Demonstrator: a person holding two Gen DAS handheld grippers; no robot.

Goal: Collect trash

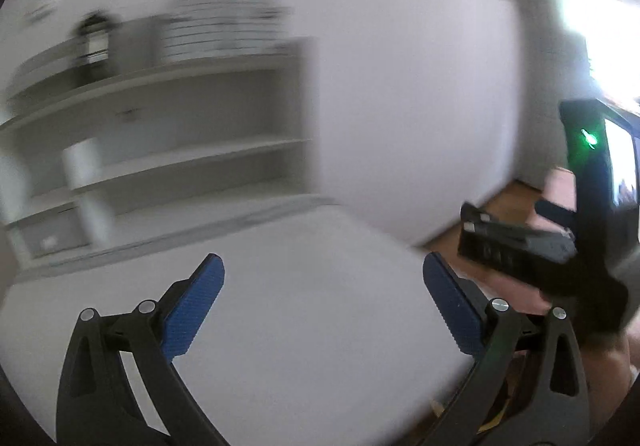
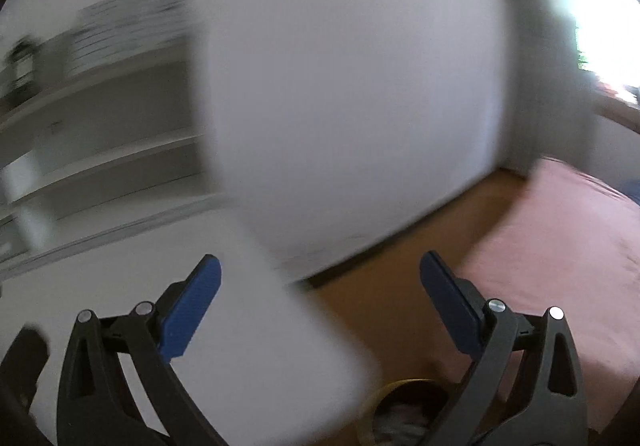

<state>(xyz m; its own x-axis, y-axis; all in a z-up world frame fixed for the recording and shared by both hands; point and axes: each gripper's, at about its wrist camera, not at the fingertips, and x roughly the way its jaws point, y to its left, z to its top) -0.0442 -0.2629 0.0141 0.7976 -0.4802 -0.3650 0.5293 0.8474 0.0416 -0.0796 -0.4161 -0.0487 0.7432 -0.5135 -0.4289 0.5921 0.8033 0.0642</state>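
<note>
Showing blurred yellow-rimmed bin (image 2: 404, 406), contents crumpled.

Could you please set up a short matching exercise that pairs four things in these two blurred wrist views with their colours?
Things:
1. Pads of the left tongs
2. Floor
3. Bed cover
4. Light on the right tongs' body

Colours:
A. Green
B. Pink
C. Blue
D. Orange-brown

Pairs: 1-C, 2-D, 3-B, 4-A
</note>
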